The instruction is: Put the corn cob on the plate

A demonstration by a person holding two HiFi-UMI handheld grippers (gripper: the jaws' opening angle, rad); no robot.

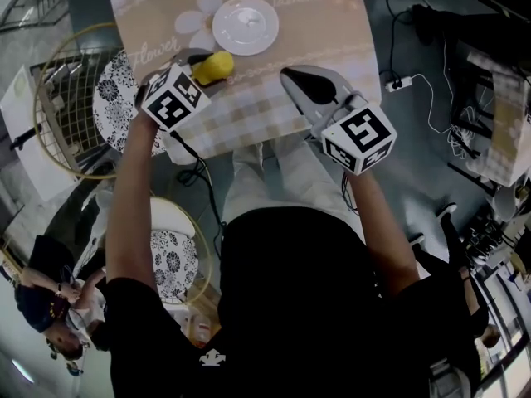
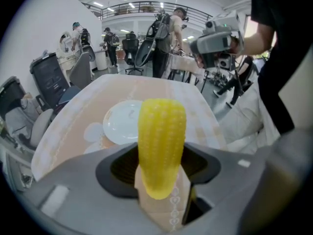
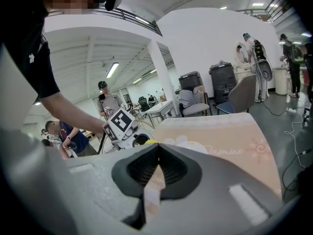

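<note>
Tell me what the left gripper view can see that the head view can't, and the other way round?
Only the left gripper view: the left gripper with its jaws squeezing the bottom end of the corn, and people standing far off. Only the head view: the wire chair and the power strip on the floor. Both: the corn, the white plate, the flowery tablecloth and the right gripper.
</note>
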